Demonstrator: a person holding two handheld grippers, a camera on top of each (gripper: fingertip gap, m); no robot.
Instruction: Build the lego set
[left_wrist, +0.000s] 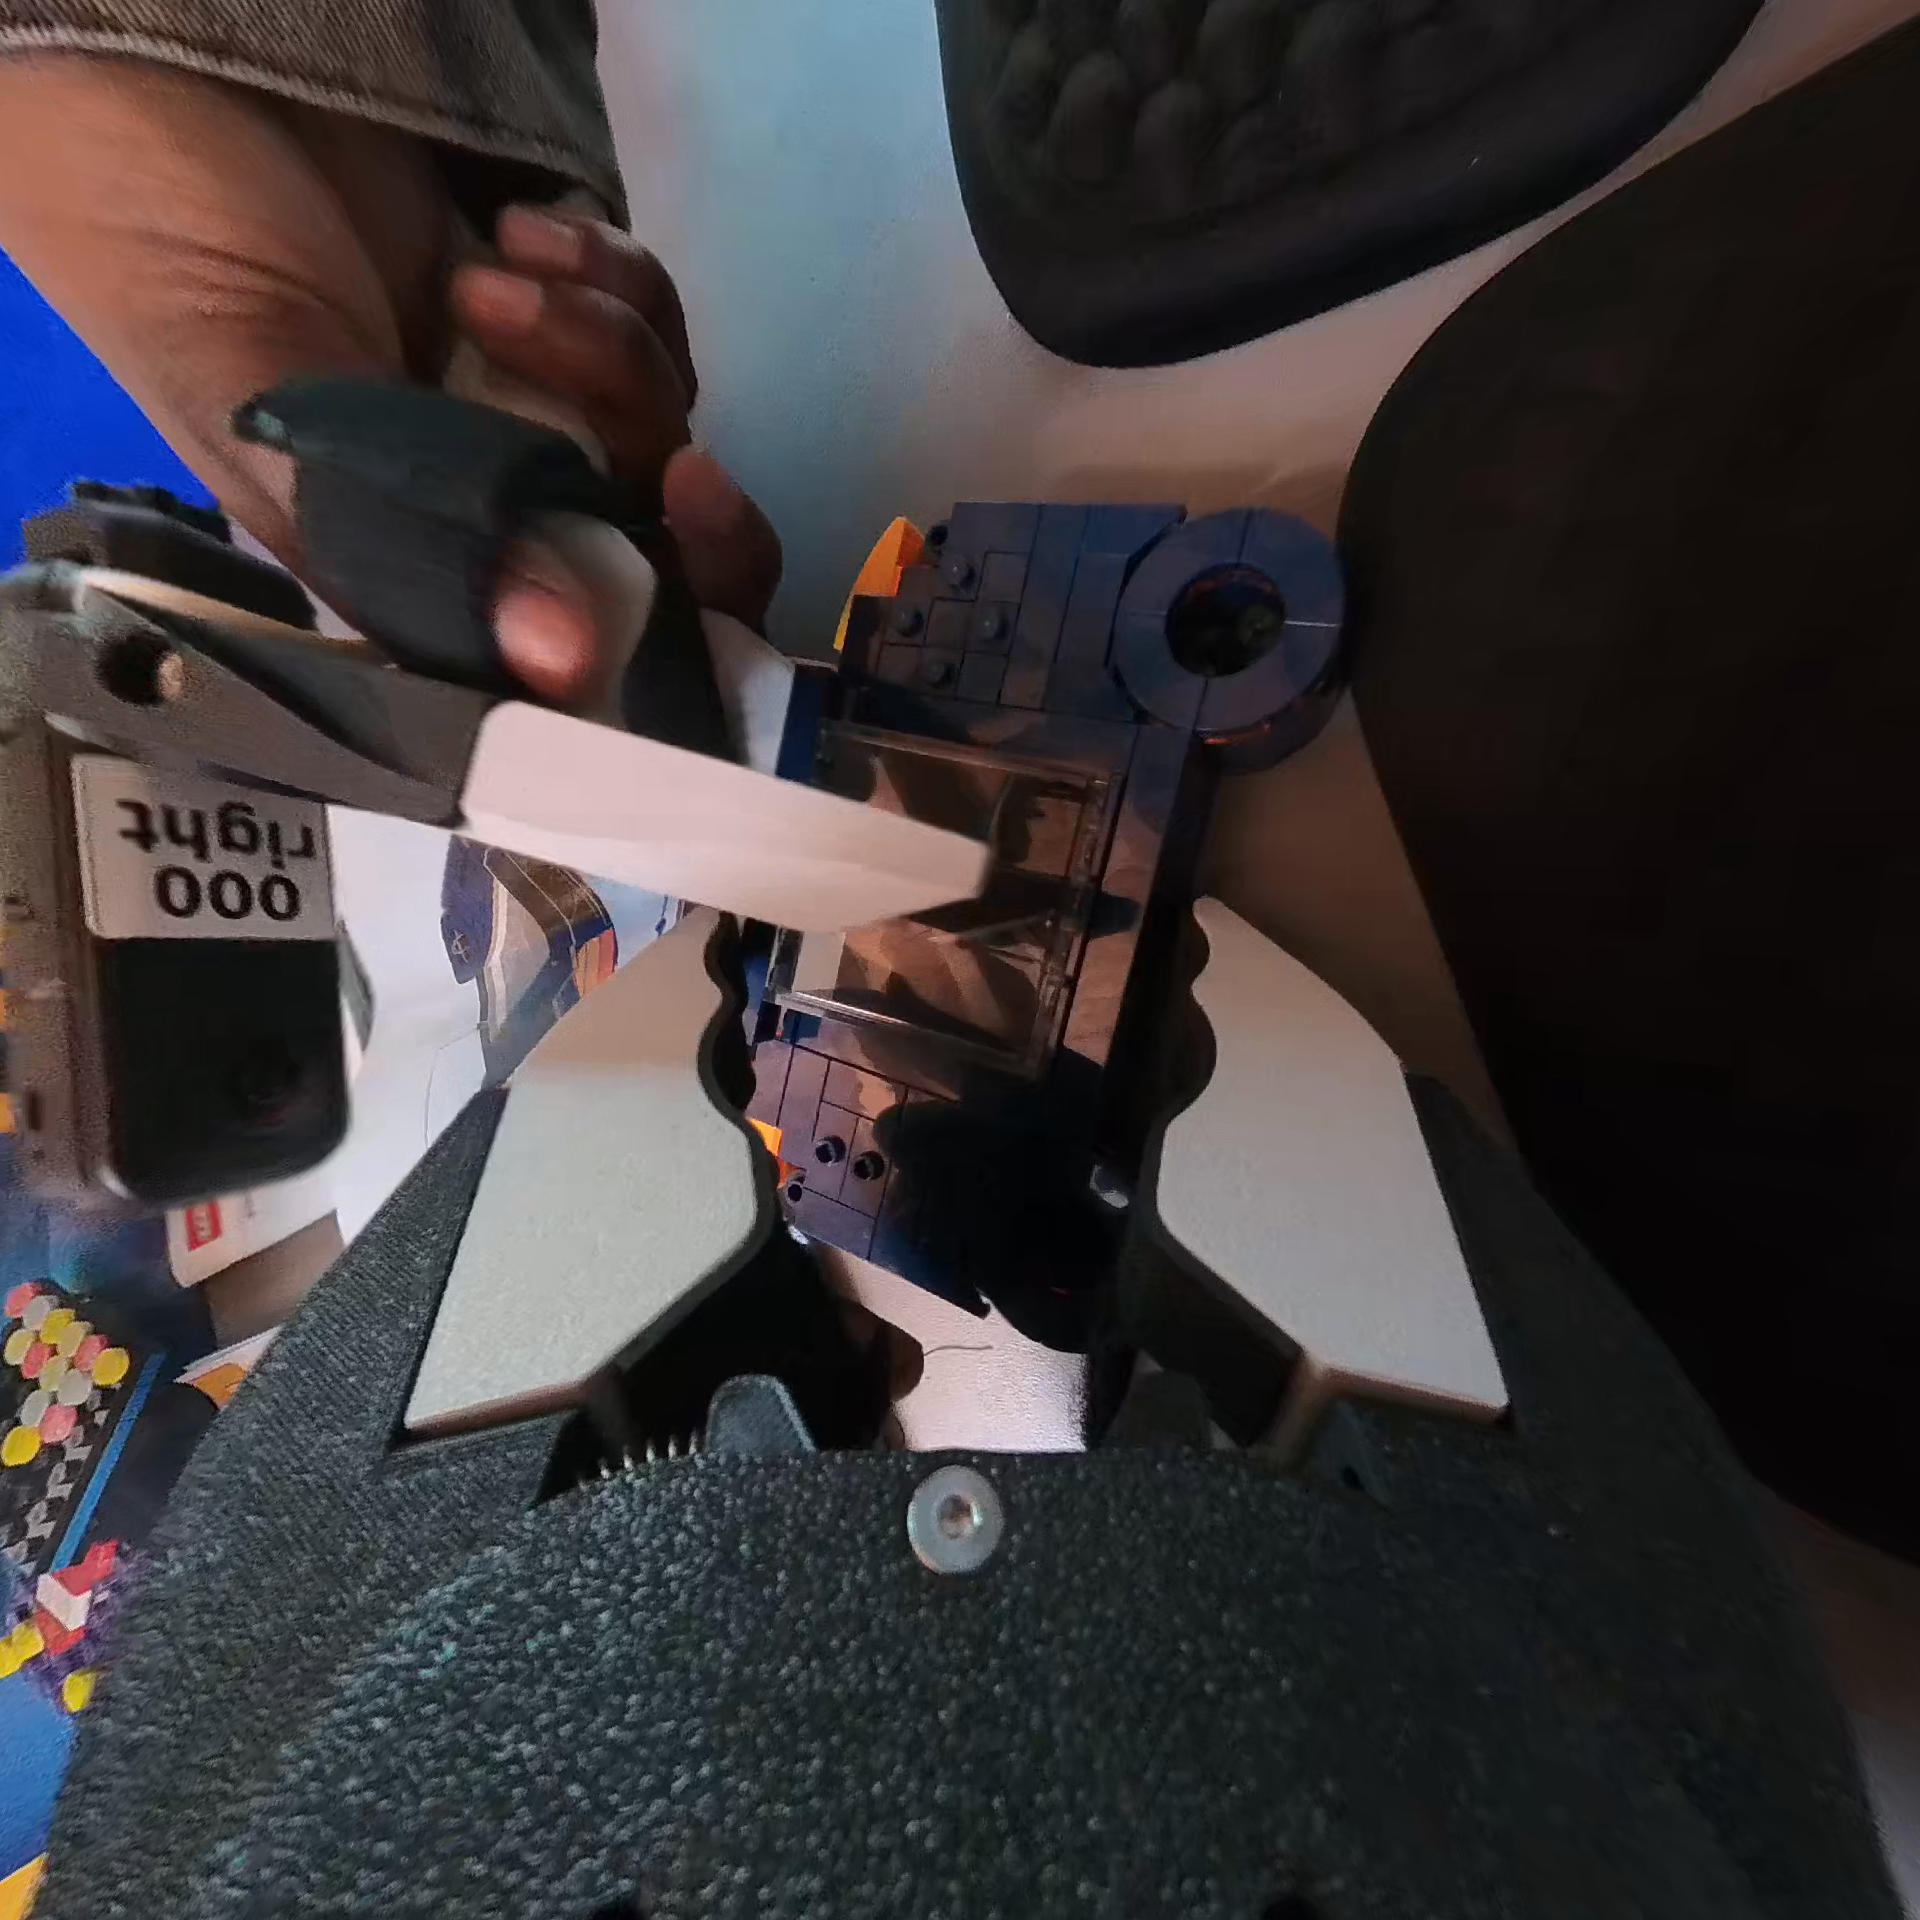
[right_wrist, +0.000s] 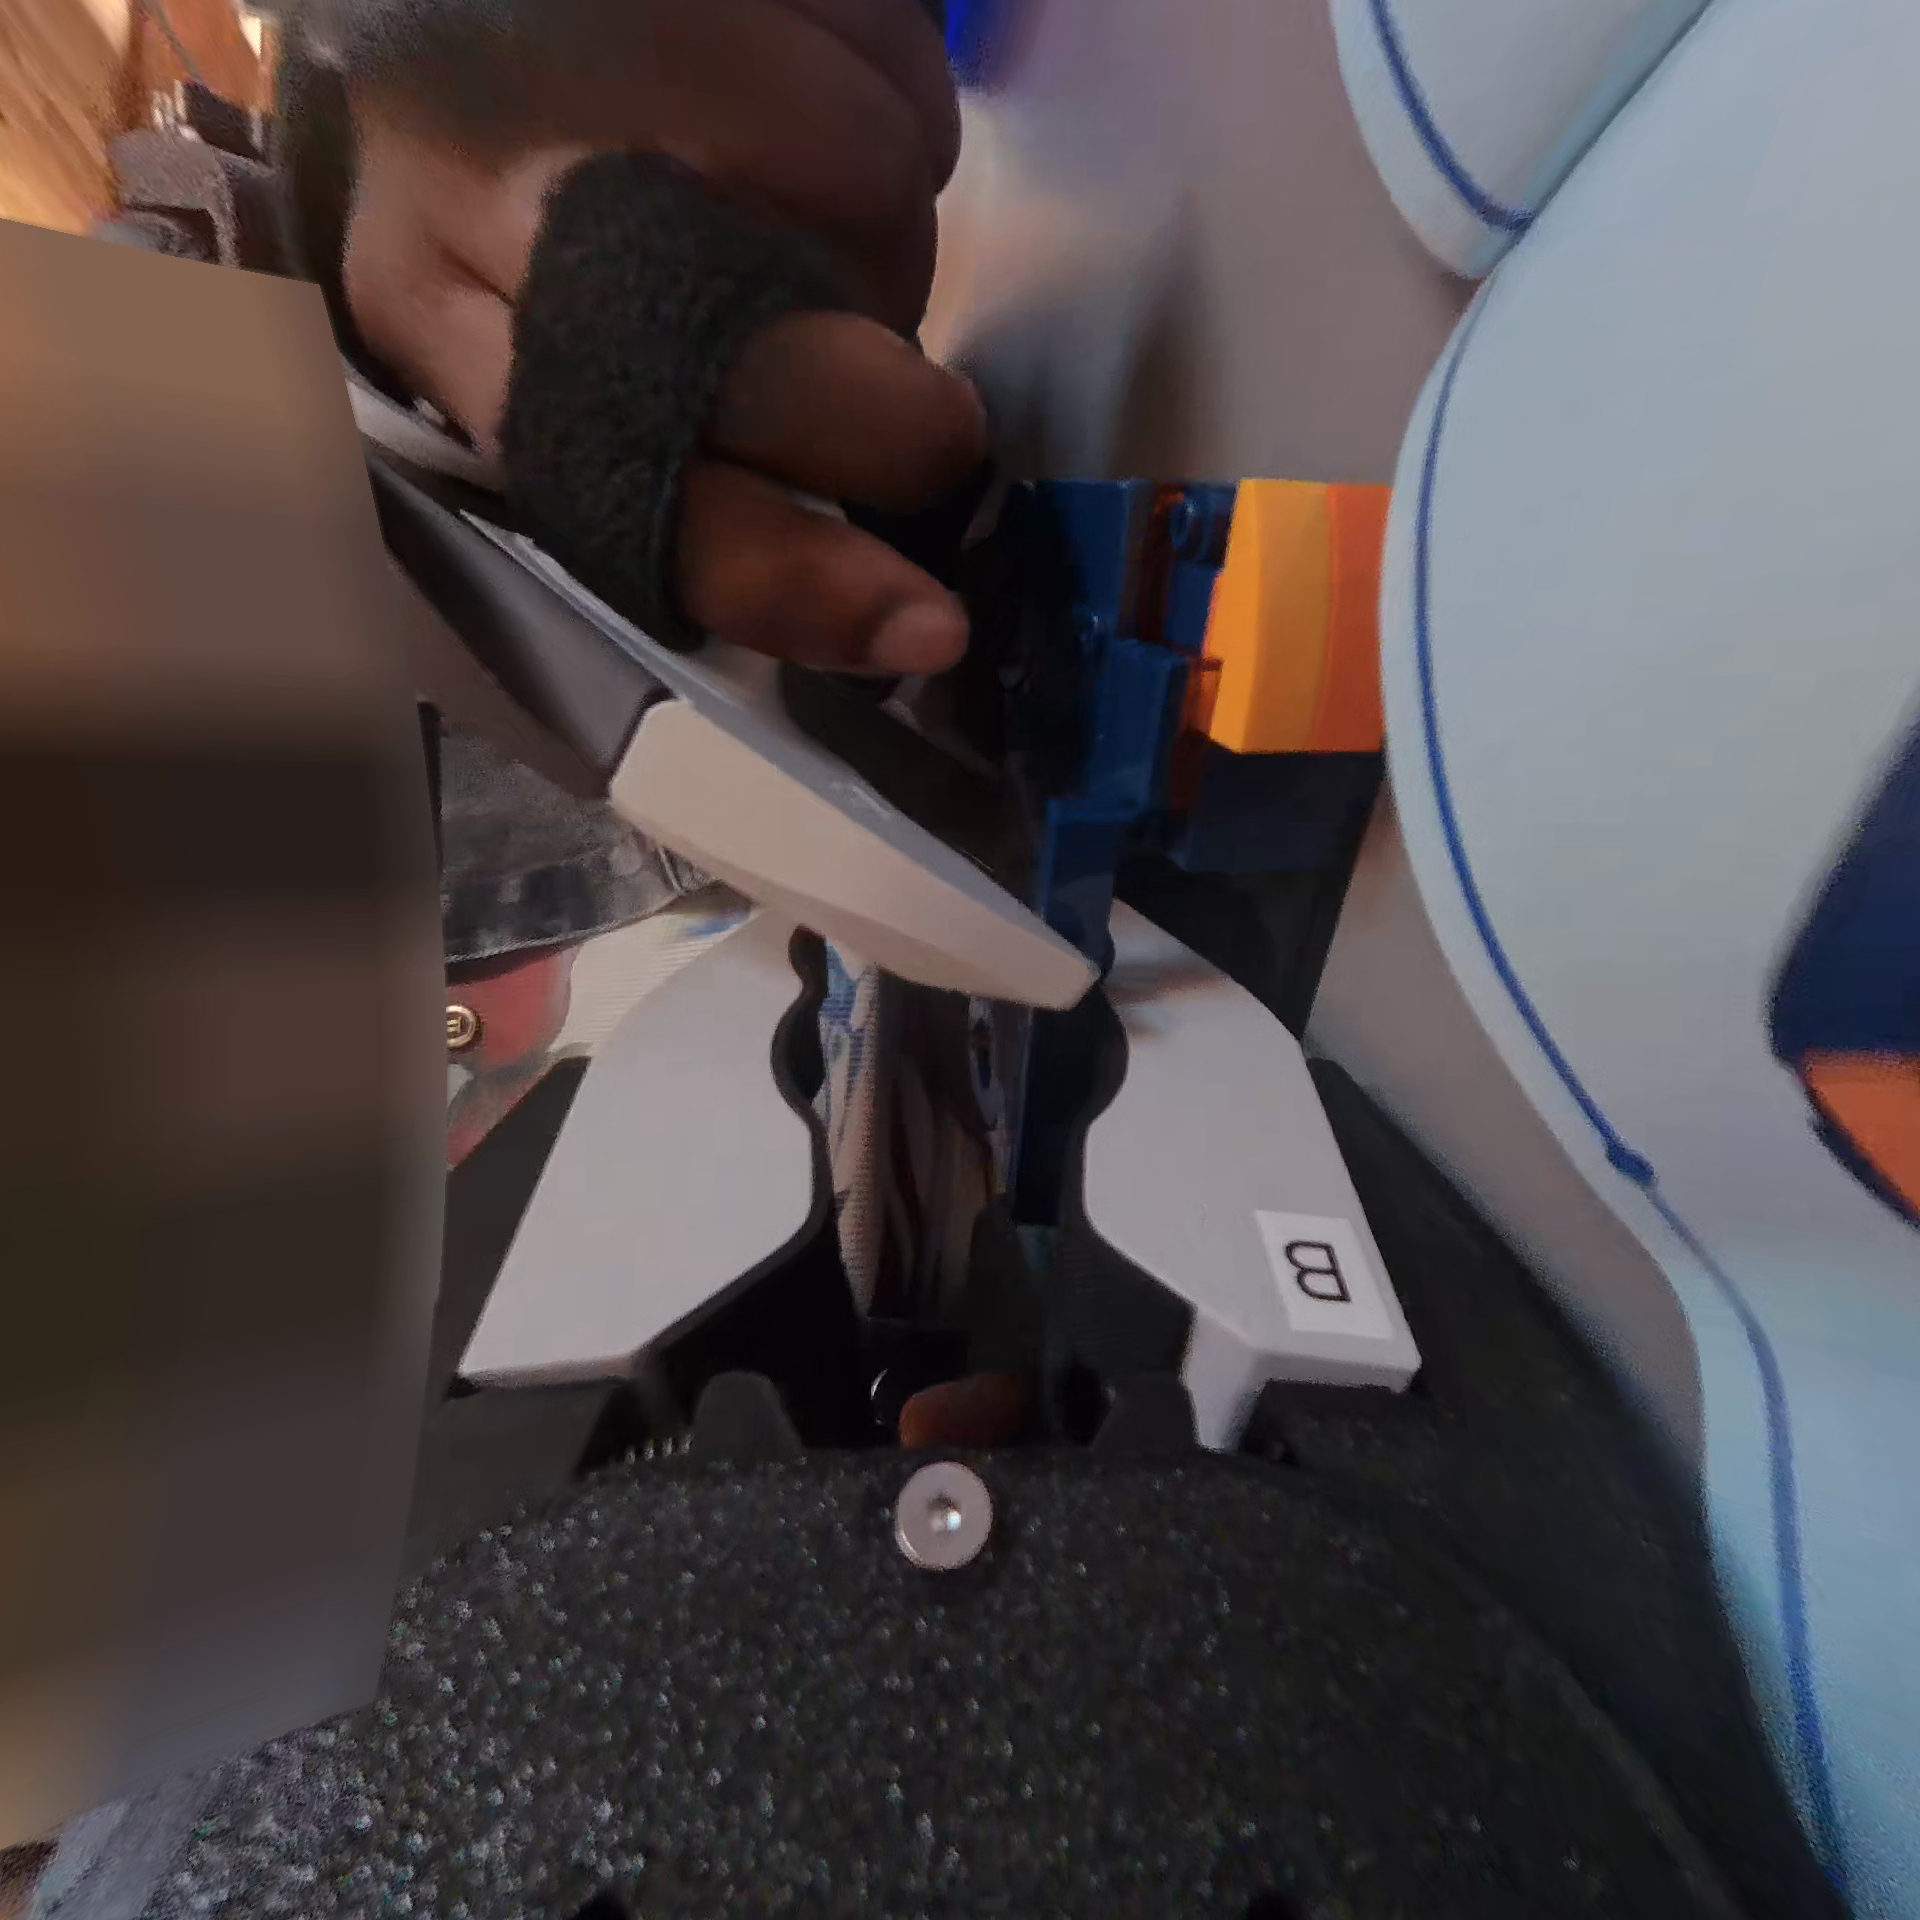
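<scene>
Up close, the left gripper (left_wrist: 951, 1049) pinches the dark blue lego model (left_wrist: 987, 883) between its fingers, while the right gripper (right_wrist: 951, 1081) clamps a clear panel (right_wrist: 925, 1164) at the model's edge. Only the left wrist view shows the model's round ring (left_wrist: 1231, 623), the booklet (left_wrist: 499, 997) left of the model and the white table (left_wrist: 831, 312); only the right shows its orange bricks (right_wrist: 1299, 623).

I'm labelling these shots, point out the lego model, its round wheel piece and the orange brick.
lego model (left_wrist: 935, 904), left wrist view, clear window panel.
wheel (left_wrist: 1226, 623), left wrist view, dark hub.
orange brick (right_wrist: 1278, 613), right wrist view, flat face.
</scene>
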